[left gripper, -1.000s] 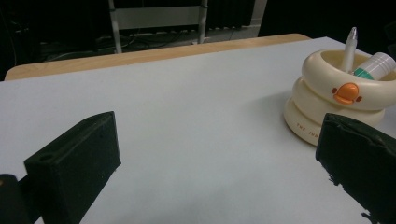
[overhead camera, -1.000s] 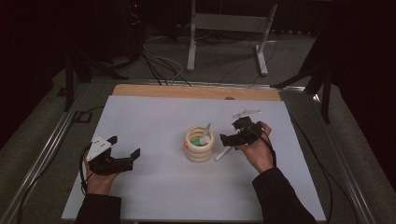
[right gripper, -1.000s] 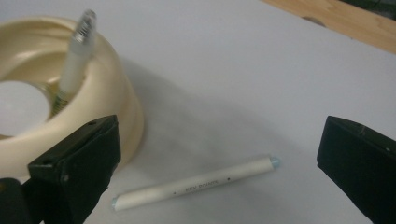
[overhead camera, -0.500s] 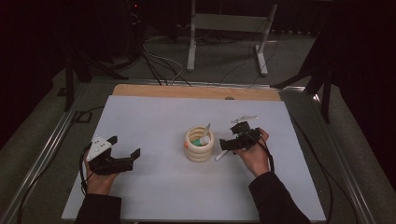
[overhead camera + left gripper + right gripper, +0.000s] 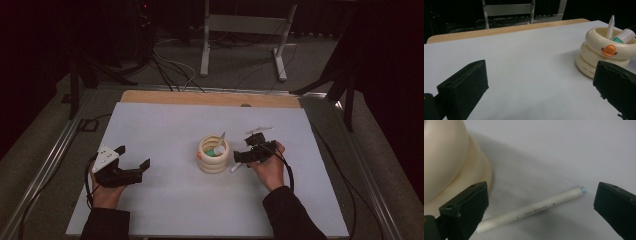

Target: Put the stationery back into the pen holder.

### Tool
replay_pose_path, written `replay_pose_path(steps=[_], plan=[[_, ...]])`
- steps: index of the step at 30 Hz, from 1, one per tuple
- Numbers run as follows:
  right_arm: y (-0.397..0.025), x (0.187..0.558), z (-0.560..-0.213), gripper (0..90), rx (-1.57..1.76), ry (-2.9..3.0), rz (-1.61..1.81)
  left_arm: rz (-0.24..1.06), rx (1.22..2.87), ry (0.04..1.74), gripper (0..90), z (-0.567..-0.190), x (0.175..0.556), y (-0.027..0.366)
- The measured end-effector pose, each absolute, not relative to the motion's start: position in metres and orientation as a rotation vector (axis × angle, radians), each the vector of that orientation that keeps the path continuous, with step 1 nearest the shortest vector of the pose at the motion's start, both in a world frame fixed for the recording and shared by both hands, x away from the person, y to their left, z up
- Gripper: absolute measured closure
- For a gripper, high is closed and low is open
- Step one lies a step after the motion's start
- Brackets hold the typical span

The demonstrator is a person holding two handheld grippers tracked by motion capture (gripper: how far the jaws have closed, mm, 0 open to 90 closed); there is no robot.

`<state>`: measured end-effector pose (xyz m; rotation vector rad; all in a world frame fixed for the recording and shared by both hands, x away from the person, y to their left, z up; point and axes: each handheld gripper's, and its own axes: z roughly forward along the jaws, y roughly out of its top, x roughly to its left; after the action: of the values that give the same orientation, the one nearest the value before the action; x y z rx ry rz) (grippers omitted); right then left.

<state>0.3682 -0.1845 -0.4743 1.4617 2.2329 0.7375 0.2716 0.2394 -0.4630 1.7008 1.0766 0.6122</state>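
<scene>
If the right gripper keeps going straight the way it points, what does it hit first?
Most likely the white pen lying flat between its open jaws, beside the cream holder; depth is hard to judge.

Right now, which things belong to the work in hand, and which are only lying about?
In the work:
- white pen lying on the table, between the open right gripper jaws
- cream ringed pen holder, holding two pens

Lying about:
- white pen farther back
- left gripper, open, apart

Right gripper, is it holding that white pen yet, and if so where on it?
No. The right gripper is open, its jaws on either side of the white pen lying on the table beside the cream holder. The left gripper is open too.
</scene>
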Motion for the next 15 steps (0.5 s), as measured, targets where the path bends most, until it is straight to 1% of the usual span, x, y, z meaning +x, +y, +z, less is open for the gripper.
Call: replay_pose_path(steps=[12, 15], plan=[[-0.186, 0.372, -0.485, 0.1, 1.530, 2.235, 0.685, 0.613, 1.699, 1.078, 0.2, -0.463, 0.272, 0.240], [-0.186, 0.373, -0.489, 3.4, 1.544, 2.253, 0.671, 0.613, 1.700, 1.077, 0.2, -0.463, 0.272, 0.240]])
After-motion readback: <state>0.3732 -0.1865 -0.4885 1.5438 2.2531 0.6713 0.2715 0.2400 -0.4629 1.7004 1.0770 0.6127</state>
